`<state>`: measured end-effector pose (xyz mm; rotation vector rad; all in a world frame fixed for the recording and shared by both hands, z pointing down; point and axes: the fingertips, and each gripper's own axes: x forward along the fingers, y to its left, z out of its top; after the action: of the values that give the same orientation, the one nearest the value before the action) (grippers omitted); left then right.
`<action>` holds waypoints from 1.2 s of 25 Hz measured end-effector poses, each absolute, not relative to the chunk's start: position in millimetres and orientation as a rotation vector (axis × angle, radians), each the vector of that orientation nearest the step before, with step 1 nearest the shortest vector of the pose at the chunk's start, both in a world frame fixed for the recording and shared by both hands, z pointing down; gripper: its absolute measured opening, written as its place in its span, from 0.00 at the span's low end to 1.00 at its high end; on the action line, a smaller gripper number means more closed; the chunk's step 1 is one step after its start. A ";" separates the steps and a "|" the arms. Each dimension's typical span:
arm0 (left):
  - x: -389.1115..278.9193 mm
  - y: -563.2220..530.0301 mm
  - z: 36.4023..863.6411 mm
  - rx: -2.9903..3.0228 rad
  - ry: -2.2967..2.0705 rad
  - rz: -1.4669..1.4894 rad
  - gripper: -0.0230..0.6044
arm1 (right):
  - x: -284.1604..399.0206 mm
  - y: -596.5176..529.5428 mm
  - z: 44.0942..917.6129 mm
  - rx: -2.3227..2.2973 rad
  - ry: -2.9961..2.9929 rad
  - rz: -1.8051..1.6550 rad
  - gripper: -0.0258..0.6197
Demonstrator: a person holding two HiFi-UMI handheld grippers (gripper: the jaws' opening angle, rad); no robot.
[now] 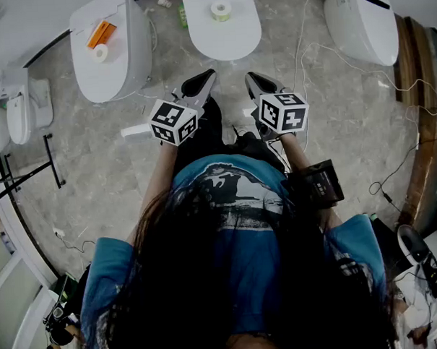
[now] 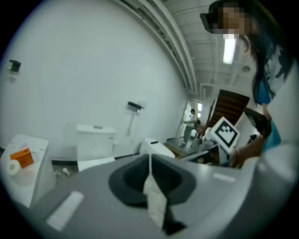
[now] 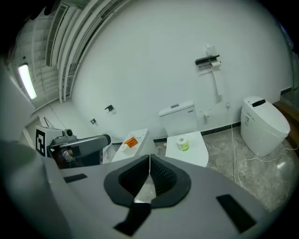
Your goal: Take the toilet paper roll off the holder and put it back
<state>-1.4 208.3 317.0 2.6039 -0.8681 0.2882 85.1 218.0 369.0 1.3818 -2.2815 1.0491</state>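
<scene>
Finds the toilet paper roll (image 1: 221, 11) sitting on the middle toilet lid (image 1: 231, 39), well apart from the left claw (image 1: 202, 82) and right claw (image 1: 256, 82), both closed on nothing. Looks barely begun, with the wall holder (image 3: 208, 61) far off. Stands in a toilet showroom with a marble floor (image 1: 109, 160).

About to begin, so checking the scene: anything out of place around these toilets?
Yes. A toilet paper roll sits on the middle toilet's closed lid, not on the wall holder. An orange box and a second roll lie on the left toilet's lid, and a loose cable trails across the floor.
</scene>
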 end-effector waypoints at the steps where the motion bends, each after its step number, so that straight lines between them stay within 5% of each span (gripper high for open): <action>1: -8.5 194.3 316.8 2.607 -0.853 0.284 0.04 | 78.8 203.2 369.4 1.390 -2.272 1.047 0.07; 14: -88.1 48.9 344.5 2.579 -0.675 0.235 0.04 | 0.1 58.8 381.7 1.476 -2.183 0.996 0.07; 30: -55.1 -42.3 429.5 2.546 -0.573 0.336 0.09 | 24.7 -31.9 468.0 1.345 -2.114 0.965 0.07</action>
<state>-55.1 -42.3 429.5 2.5456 -0.5734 0.3361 24.7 -31.9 468.0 1.3451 -2.1144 0.9649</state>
